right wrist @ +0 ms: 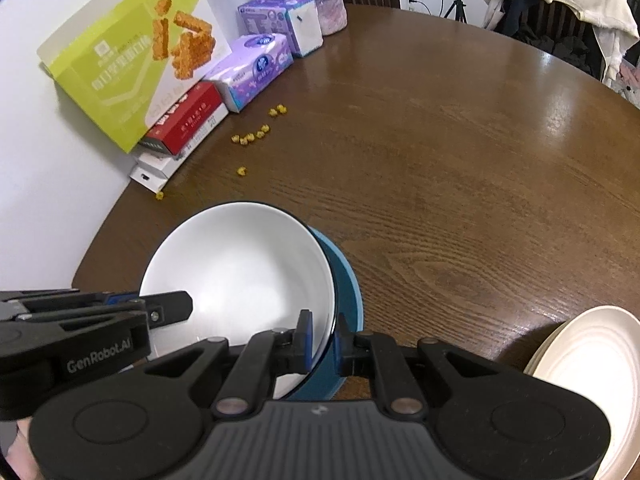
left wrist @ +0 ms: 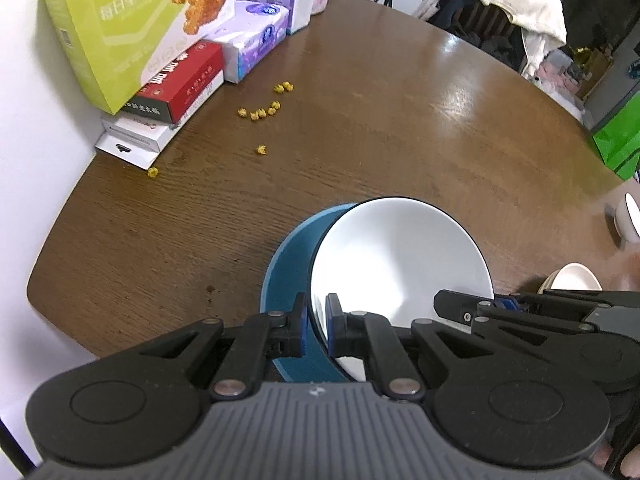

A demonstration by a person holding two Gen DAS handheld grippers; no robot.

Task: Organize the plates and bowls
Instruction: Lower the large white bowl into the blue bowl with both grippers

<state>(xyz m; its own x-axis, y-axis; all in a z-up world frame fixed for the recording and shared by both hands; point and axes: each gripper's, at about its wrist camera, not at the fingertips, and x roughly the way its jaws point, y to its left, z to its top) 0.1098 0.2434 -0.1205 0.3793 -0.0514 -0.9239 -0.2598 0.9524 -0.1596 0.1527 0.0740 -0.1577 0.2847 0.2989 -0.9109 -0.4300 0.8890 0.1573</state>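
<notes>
A white bowl with a dark rim and blue outside point(left wrist: 400, 256) point(right wrist: 240, 264) is held over the brown table between both grippers. My left gripper point(left wrist: 317, 320) is shut on the bowl's left rim; it also shows in the right wrist view point(right wrist: 176, 308). My right gripper point(right wrist: 323, 340) is shut on the bowl's right rim; it also shows in the left wrist view point(left wrist: 456, 306). A cream plate stack point(right wrist: 592, 364) point(left wrist: 572, 278) lies on the table to the right.
Boxes stand along the wall at the far left: a green snack box point(left wrist: 132, 28), a red box point(left wrist: 180, 84) and purple tissue packs point(left wrist: 256, 40). Yellow crumbs point(left wrist: 264, 110) lie scattered near them. Another white dish point(left wrist: 628, 220) sits at the right edge.
</notes>
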